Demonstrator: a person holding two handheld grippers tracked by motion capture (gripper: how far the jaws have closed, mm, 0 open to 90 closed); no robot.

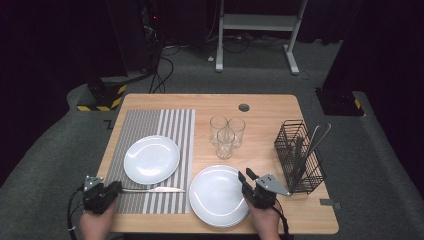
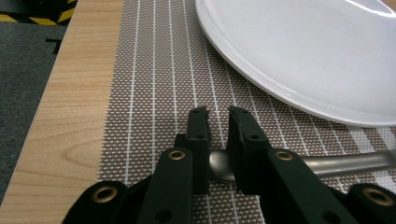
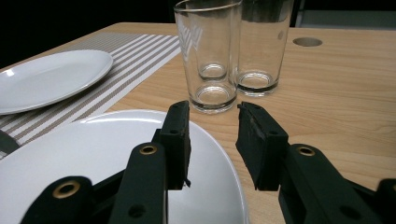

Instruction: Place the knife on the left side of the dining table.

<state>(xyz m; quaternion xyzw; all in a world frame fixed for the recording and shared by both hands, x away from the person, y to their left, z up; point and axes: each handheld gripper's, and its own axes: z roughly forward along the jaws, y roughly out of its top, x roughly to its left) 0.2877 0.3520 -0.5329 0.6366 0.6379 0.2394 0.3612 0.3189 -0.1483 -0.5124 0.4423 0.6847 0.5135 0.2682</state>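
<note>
left tongs (image 1: 116,189) sit at the near left corner of the light wooden table (image 1: 270,107), low over the grey-and-white striped woven placemat (image 1: 150,122), clenched on the handle end of a silver metal table knife (image 1: 155,189). in the left gripper view the tongs (image 2: 218,116) have the two black jaws nearly together w/ the rounded knife handle (image 2: 222,165) pinched between them, the rest of the handle running off to the right over the mat (image 2: 154,79). the knife lies flat on the placemat, just on the near side of the round white plate (image 1: 151,159) that rests on the mat; blade tip pts toward the 2nd plate. that plate's rim (image 2: 289,60) is just beyond the jaw tips, not touching them.

right tongs (image 1: 246,176) hover at the right edge of a 2nd round white plate (image 1: 215,197), which sits on bare table just right of the placemat, near the front edge. in the right gripper view these tongs (image 3: 214,109) are released, jaws apart w/ nothing between them; left jaw over the plate (image 3: 93,154), right jaw over wood.

three clear drinking glasses (image 1: 226,132) stand upright in a tight cluster beyond the 2nd plate, abt mid-table; seen close ahead of the right jaws (image 3: 210,56). a black wire cutlery basket (image 1: 298,157) w/ metal utensils (image 1: 315,140) leaning in it stands right of the 2nd plate, near the table's right edge.
</note>
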